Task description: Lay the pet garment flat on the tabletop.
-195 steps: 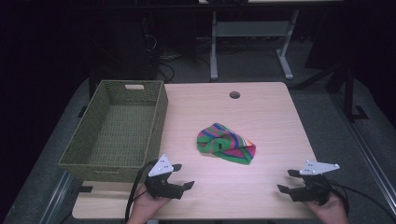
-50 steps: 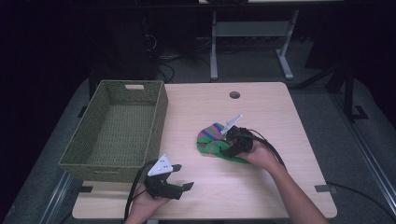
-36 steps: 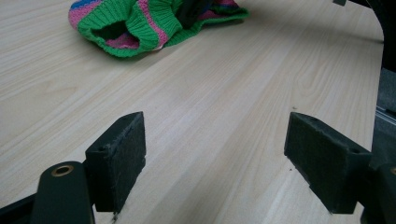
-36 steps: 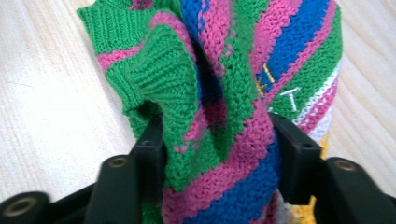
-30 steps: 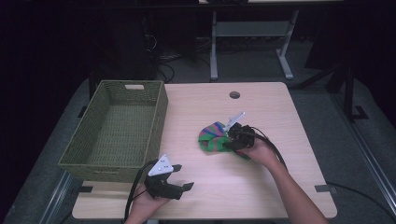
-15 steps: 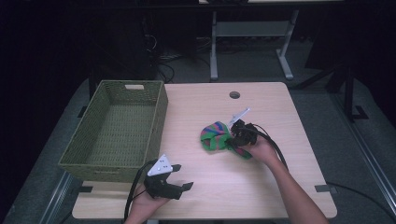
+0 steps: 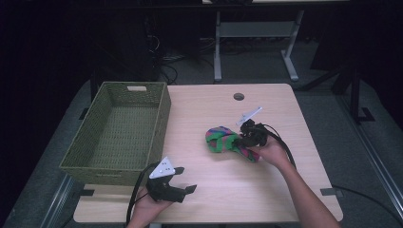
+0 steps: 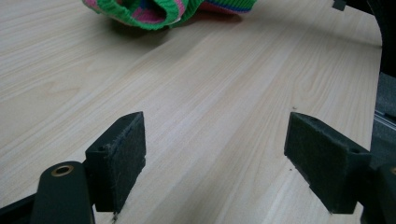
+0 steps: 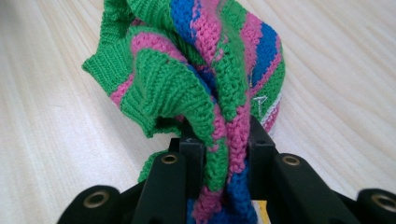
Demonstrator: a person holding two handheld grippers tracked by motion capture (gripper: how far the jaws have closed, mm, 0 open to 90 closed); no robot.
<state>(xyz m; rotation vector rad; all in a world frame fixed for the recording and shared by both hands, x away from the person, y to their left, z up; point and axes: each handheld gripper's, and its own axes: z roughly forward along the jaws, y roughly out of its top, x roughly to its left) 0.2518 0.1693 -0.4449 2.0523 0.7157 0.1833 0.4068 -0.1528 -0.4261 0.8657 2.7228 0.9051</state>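
Observation:
A knitted cloth striped green, pink and blue lies bunched near the middle of the wooden table. My right gripper is at the cloth's right side. Its jaws have just been closing, and they pinch a fold of the cloth; the right gripper is shut on it. My left gripper rests near the table's front edge, well apart from the cloth. In its own view the left gripper stands open over bare wood, with the cloth farther off.
A green woven basket stands at the table's left side with nothing in it. A round cable hole is near the far edge. Dark floor, metal stand legs and cables lie beyond the table.
The right gripper has closed on the cloth, and the cloth has gathered from a flatter spread into a tight, raised bunch. The left gripper has stayed where it was.

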